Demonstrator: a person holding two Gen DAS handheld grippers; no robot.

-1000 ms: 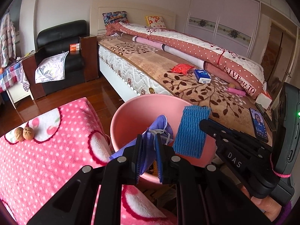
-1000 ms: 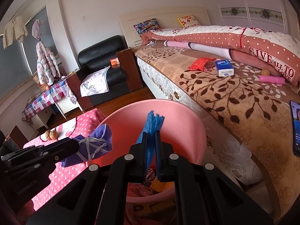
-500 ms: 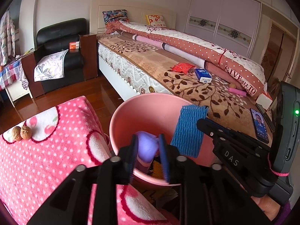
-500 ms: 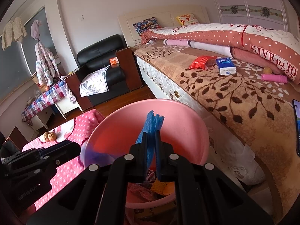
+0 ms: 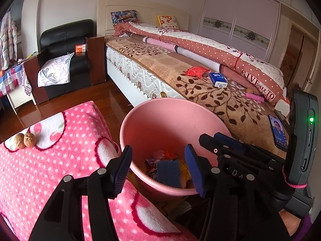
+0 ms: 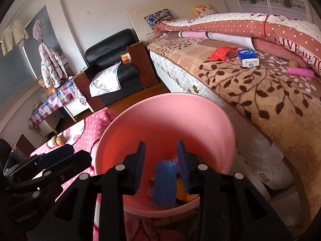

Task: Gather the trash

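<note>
Right wrist view shows the blue ribbed foam net sleeve blurred between the opening jaws of the right gripper, clear of both pads, over the mouth of the round pink plastic bin; it looks released and dropping. In the left wrist view a blue piece lies on the heap of mixed scraps at the bin's bottom. The left gripper hovers over the bin's near rim, its jaws opening wide with nothing between them. The bin stands between the pink polka-dot fleece blanket and the edge of the bed.

Judging by this, both pieces in hand are delivered. Possibly left: two walnuts near the blanket's far edge, and a red wrapper and a blue tissue pack on the bed, if they count as trash.
</note>
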